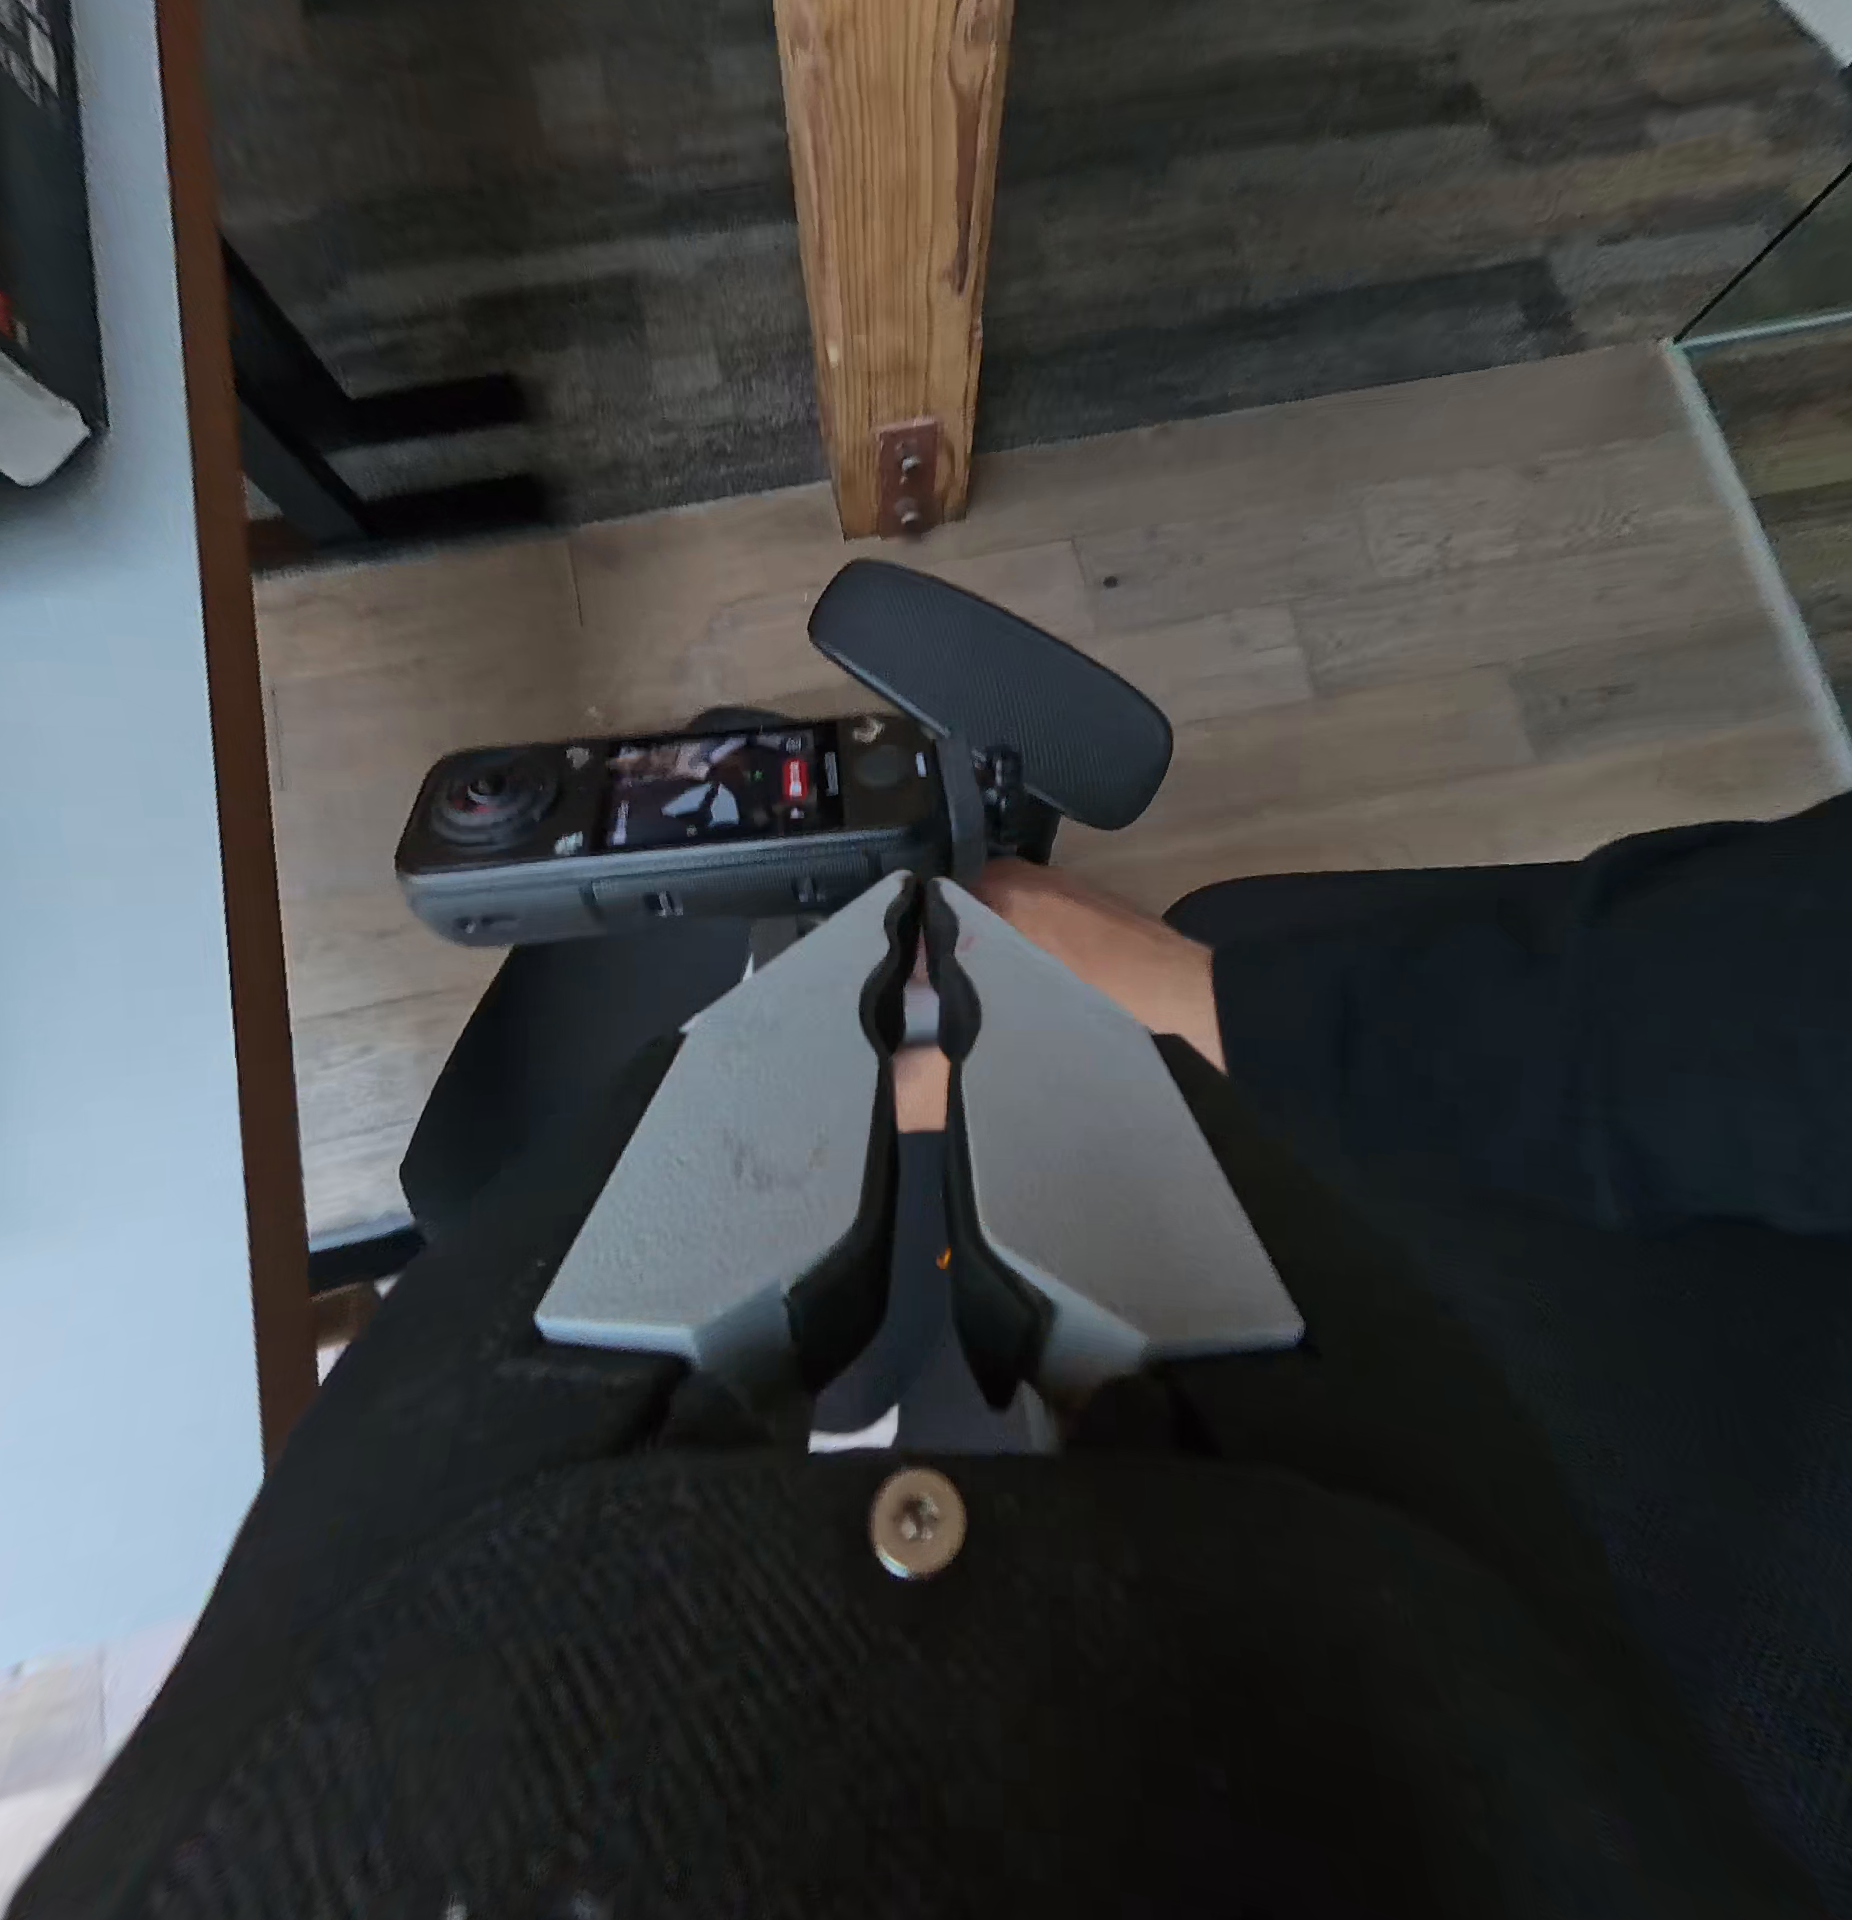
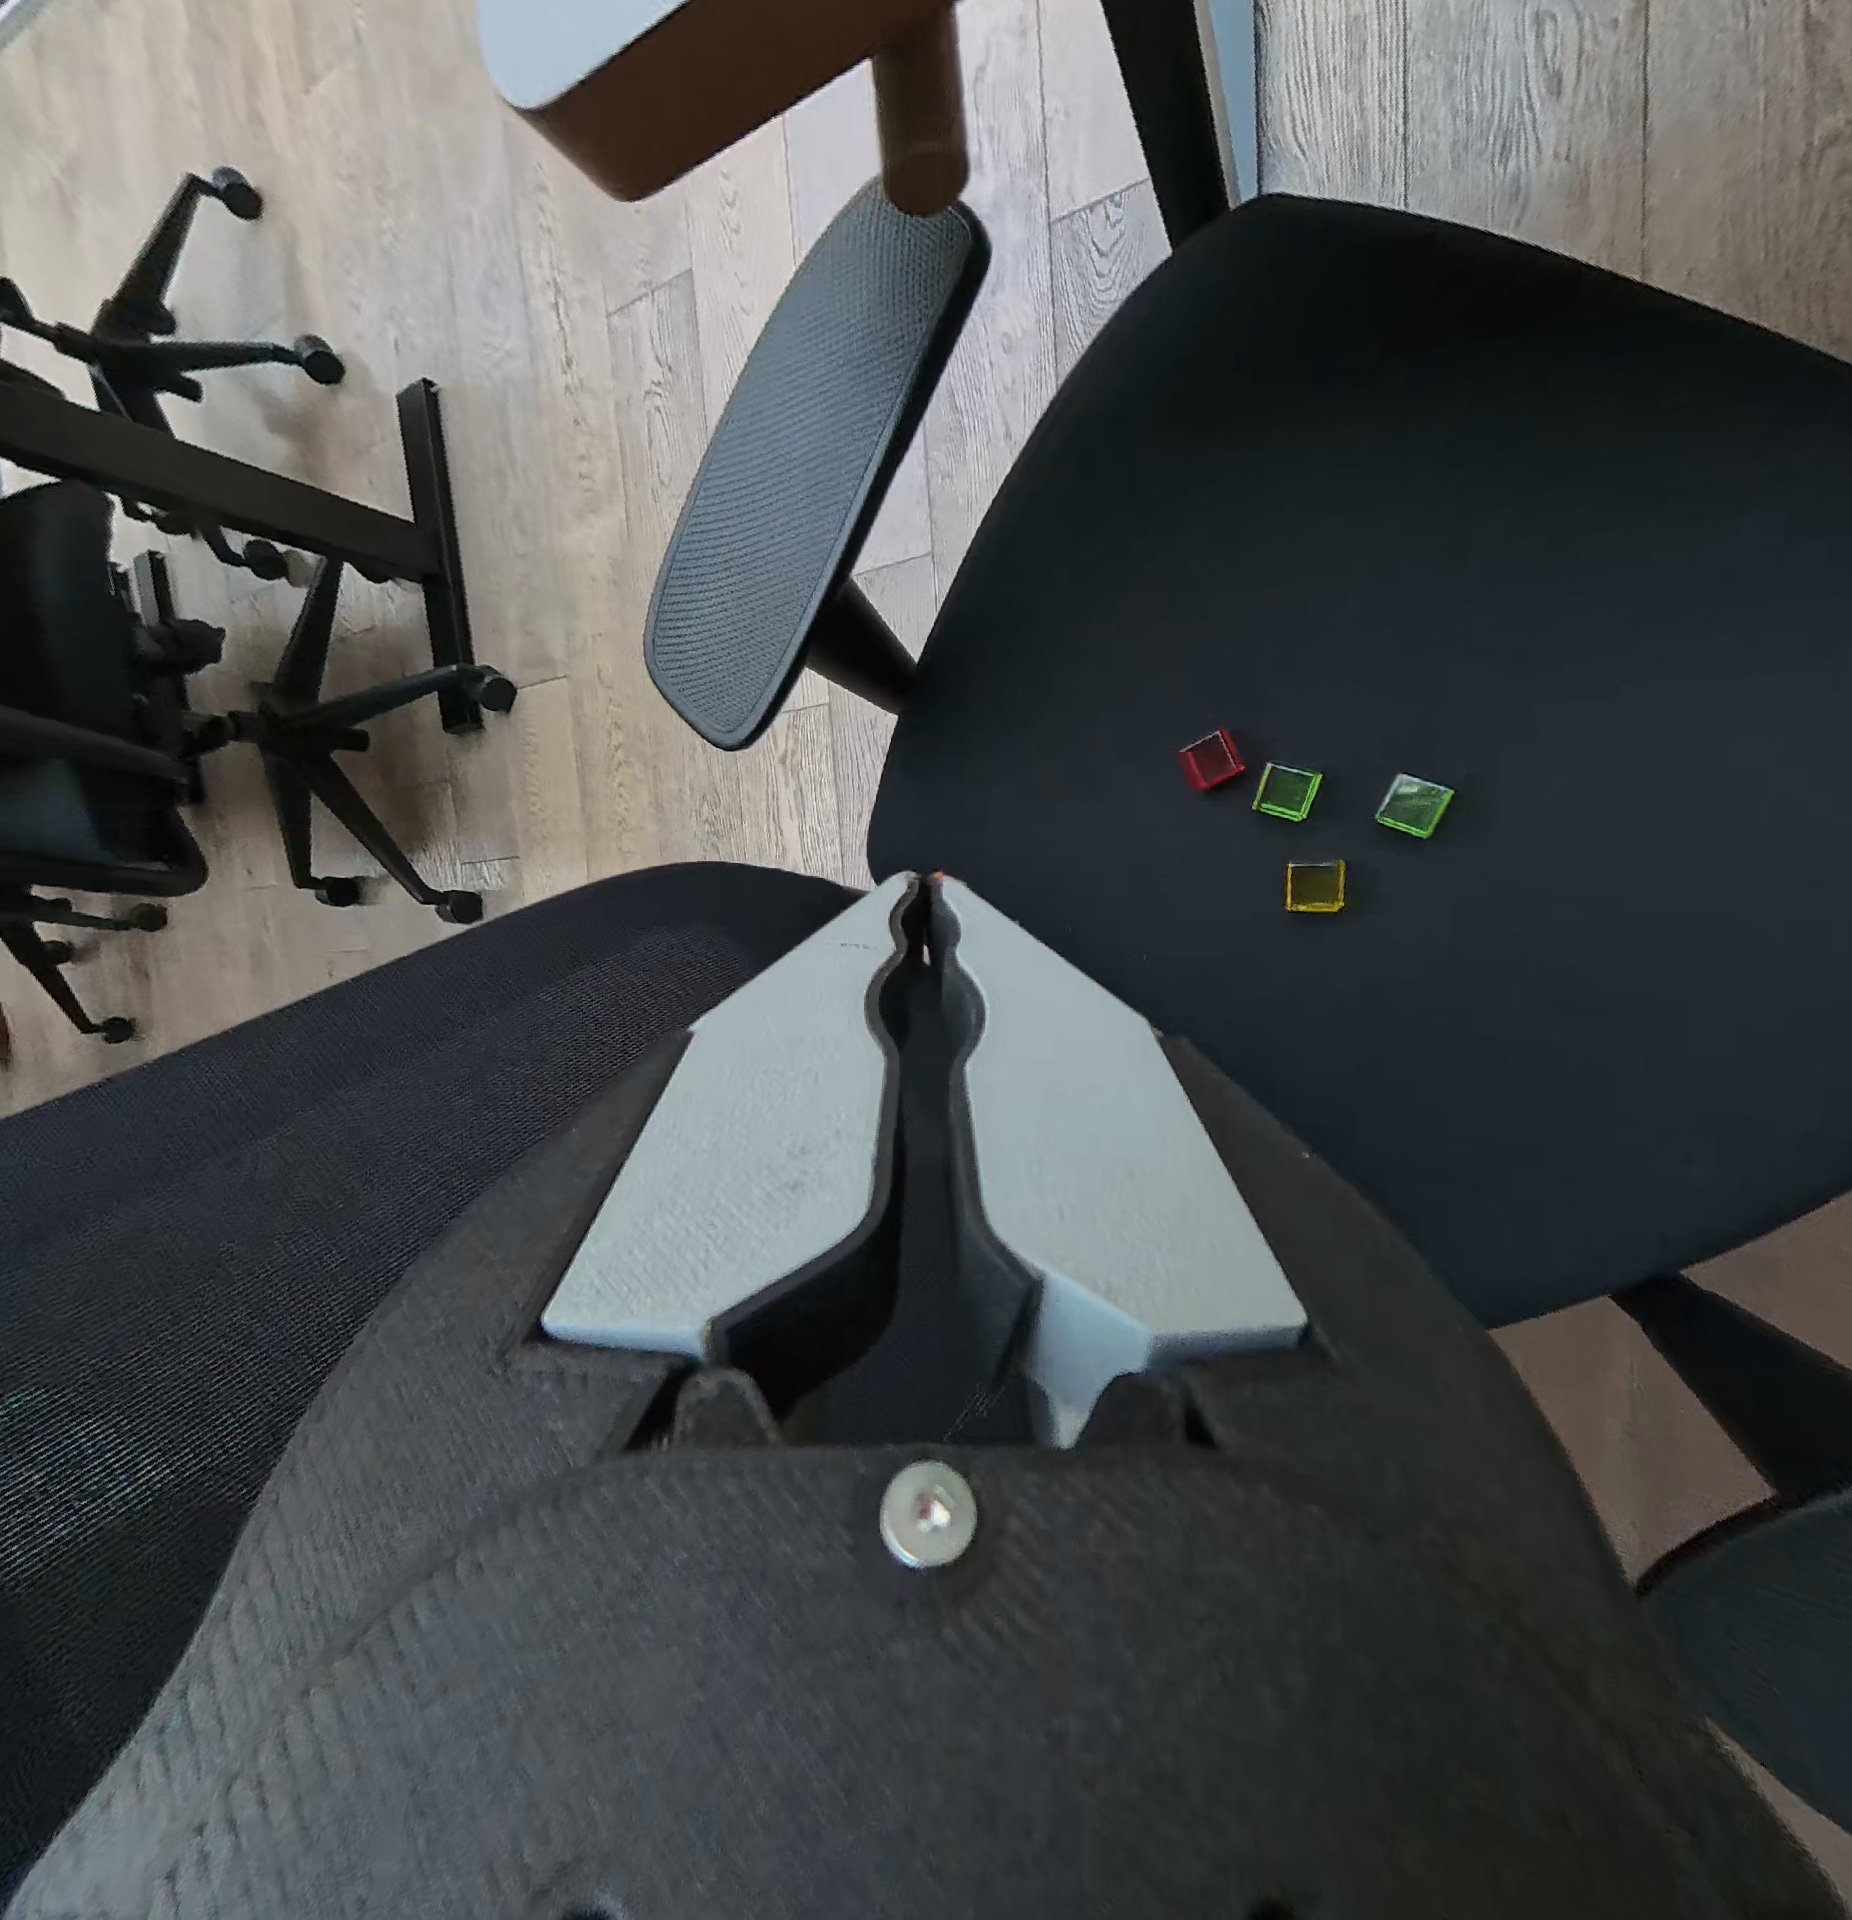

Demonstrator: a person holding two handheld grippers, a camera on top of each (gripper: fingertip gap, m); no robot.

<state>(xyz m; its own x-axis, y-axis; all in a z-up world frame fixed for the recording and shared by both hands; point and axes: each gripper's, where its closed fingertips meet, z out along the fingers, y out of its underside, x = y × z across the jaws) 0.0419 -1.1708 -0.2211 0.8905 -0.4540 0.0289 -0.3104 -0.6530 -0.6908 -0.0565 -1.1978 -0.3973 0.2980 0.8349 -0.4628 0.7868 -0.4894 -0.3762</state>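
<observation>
**Right wrist view: both tools clenched, four tiles on the seat**

My right tool [image 2: 927, 896] is clenched on nothing I can see, hanging at the edge of a black chair seat [image 2: 1421, 520]. On that seat lie a red tile [image 2: 1211, 760], two green tiles [image 2: 1288, 792] [image 2: 1414, 804] and a yellow tile [image 2: 1315, 886], apart from my tips. My left tool [image 1: 920, 902] is clenched too, empty, just beside a black camera [image 1: 673, 826] and an armrest [image 1: 995, 691].

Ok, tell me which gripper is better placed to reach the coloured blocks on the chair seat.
Right. The right gripper sits at the chair seat beside the coloured blocks; the left view shows none.
</observation>
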